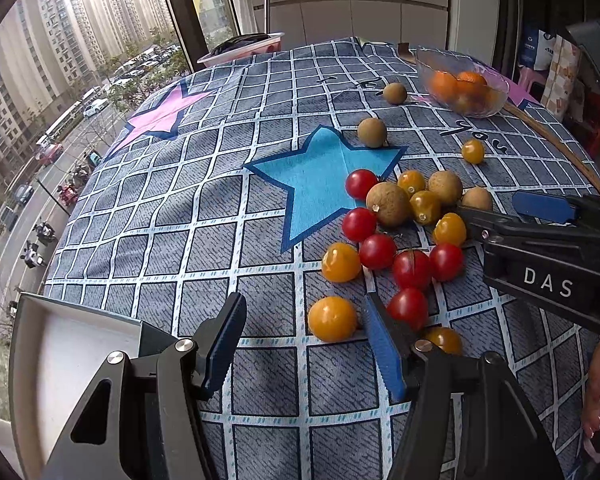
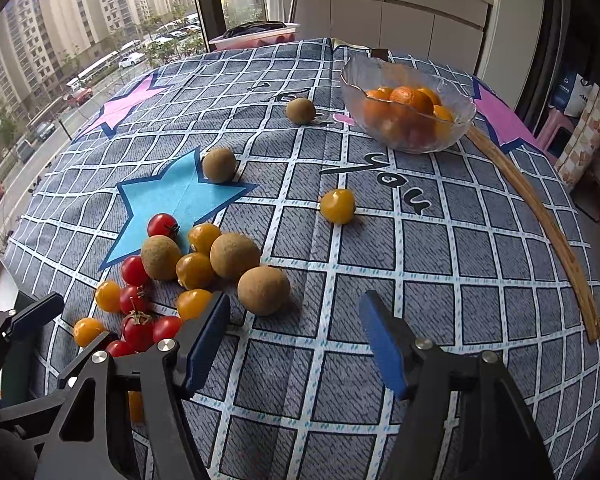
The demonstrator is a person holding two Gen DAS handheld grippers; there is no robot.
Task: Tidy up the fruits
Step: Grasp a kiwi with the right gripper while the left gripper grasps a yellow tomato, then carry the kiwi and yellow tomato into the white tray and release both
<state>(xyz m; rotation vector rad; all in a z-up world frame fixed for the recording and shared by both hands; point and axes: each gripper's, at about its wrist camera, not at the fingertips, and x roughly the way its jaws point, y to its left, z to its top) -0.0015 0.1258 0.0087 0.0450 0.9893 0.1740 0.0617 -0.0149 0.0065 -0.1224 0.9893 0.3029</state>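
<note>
The left gripper (image 1: pixel 304 320) has its 2 blue pads apart, with nothing pinched between them. A yellow tomato (image 1: pixel 333 319) sits on the cloth between the pads, close to the right pad. A red tomato (image 1: pixel 408 307) sits just past that pad's tip. Farther out from the tips lies the pile of small fruits (image 1: pixel 404 224): red tomatoes, yellow tomatoes and round brown fruits, all bunched together. A white tray (image 1: pixel 72 344) is just beside the left pad, on its outer side.

The right gripper (image 2: pixel 294 308) is also spread wide and grips nothing. A big brown fruit (image 2: pixel 263 290) lies just ahead of its tips, nearer the left pad. The rest of the pile is off to the left of that pad.

Farther ahead of the right gripper, 1 yellow tomato (image 2: pixel 337 206) sits alone. 2 brown fruits (image 2: pixel 219 165) lie apart beyond the pile. At the far side is a glass bowl (image 2: pixel 352 76) with oranges (image 2: pixel 411 100) in it. A wooden stick (image 2: pixel 540 220) lies to the right. All of this rests on a checked tablecloth (image 2: pixel 420 380) with a blue star (image 2: pixel 172 200).
</note>
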